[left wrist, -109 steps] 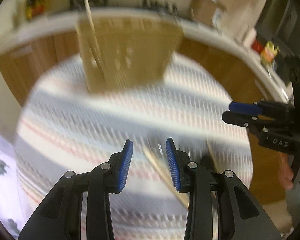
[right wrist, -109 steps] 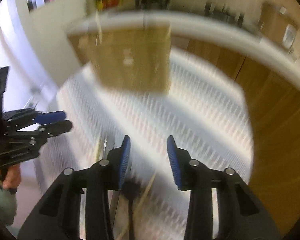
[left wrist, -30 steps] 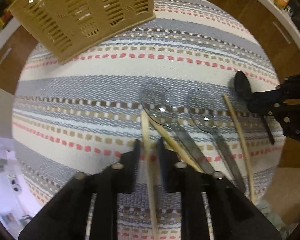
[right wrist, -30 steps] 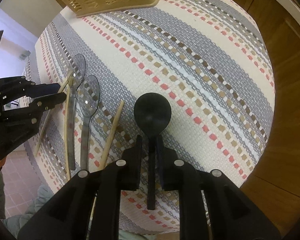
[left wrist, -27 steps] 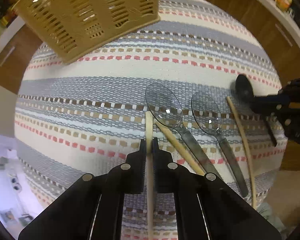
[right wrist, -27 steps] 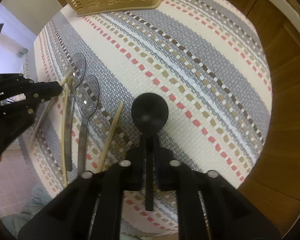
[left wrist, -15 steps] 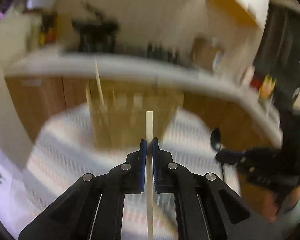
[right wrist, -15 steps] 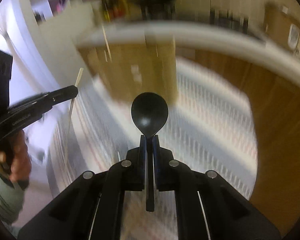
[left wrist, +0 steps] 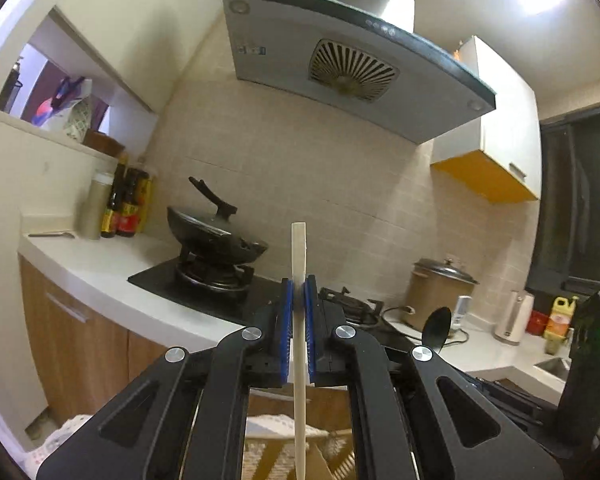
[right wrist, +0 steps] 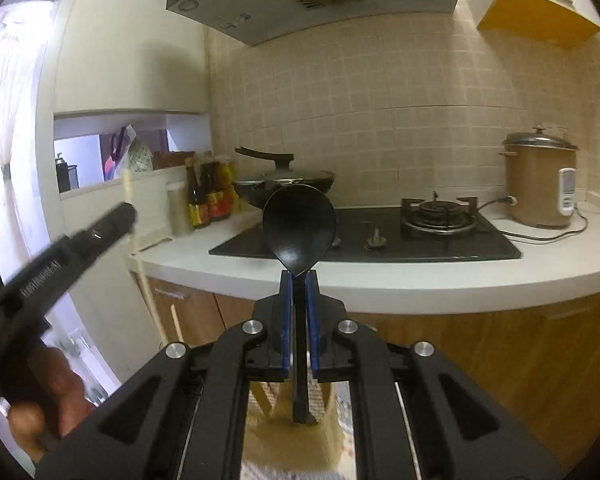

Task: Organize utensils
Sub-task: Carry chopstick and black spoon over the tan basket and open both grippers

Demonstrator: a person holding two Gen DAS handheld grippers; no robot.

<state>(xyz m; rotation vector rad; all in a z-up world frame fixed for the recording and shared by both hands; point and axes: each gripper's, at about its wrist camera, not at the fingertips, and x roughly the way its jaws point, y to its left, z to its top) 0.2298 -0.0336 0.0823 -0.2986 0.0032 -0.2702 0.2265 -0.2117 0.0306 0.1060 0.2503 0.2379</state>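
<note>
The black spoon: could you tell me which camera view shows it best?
The right wrist view: the black spoon fills the centre, clamped by the right gripper. The left wrist view shows only its small bowl at lower right, edge-on.

My left gripper [left wrist: 299,292] covers the middle of the chopstick [left wrist: 299,248], whose lower end runs off the bottom edge. Under my fingers [left wrist: 286,320] only slivers of the tan basket [left wrist: 276,456] show, so its compartments can't be told apart. In the right wrist view, the black spoon [right wrist: 299,224] has its handle partly hidden between the pads [right wrist: 285,320], the basket below is a blur, and my left gripper is smeared at the left edge.
</note>
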